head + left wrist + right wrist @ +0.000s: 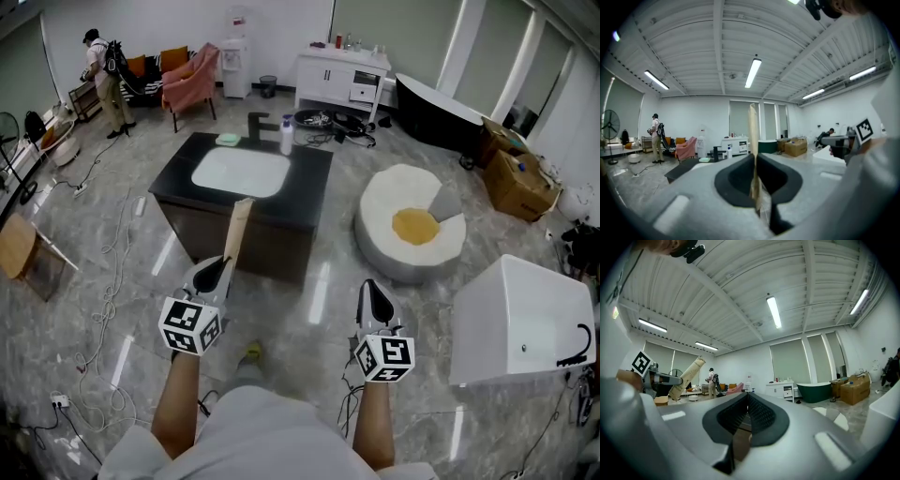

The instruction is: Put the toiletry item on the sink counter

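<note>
A long beige tube, the toiletry item (236, 230), sticks up and forward out of my left gripper (214, 272), which is shut on its lower end. Edge-on in the left gripper view, the tube (753, 140) is pinched between the dark pads. Ahead stands the black sink counter (309, 178) with a white basin (242, 172); the tube's tip is short of its near edge. My right gripper (375, 302) is held low to the right, shut with nothing in it. In the right gripper view, the tube (686, 377) shows at the left.
On the counter's far edge are a black faucet (258, 124), a white bottle (286, 138) and a green dish (228, 140). A round white basin (412, 225) and a white box tub (520, 323) stand to the right. Cables trail on the floor at left (103, 309). A person (105, 80) stands far left.
</note>
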The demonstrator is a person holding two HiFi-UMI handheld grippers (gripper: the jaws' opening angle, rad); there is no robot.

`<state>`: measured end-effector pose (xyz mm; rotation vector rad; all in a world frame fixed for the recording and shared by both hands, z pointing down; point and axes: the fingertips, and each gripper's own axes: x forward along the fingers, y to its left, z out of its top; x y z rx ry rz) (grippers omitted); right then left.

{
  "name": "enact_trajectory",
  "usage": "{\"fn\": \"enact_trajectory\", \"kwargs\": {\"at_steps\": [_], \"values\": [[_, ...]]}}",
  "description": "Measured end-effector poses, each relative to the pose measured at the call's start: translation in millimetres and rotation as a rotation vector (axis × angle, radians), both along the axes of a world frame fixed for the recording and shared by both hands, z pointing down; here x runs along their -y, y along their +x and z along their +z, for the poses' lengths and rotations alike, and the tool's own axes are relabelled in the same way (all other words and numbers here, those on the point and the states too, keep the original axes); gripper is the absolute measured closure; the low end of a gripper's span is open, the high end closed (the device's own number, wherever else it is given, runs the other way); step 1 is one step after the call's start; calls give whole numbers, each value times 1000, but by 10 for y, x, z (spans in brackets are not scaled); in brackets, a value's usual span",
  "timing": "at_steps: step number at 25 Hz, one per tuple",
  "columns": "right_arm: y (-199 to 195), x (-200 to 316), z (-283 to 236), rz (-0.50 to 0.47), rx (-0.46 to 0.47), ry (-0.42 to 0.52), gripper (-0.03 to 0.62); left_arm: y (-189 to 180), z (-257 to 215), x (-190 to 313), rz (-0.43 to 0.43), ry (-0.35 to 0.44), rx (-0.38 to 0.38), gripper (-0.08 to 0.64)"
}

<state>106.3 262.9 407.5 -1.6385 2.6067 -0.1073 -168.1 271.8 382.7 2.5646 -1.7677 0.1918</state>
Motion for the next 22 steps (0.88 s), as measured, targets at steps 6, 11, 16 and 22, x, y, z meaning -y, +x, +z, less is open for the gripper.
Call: {"fn": "enact_trajectory", "kwargs": {"at_steps": [6, 11, 16, 22], "values": [[113, 233, 43, 14, -6, -14, 589, 127, 38, 297, 25, -7, -5, 548], [142, 552, 117, 27, -16, -23, 589, 145, 133, 642, 34, -19, -18, 548], [29, 958, 111, 22, -26, -32, 589, 50, 154, 1088, 34, -31, -33, 548], [-99, 1566, 161, 25, -37, -47, 589, -61, 251, 1730, 45, -50, -44, 548]]}}
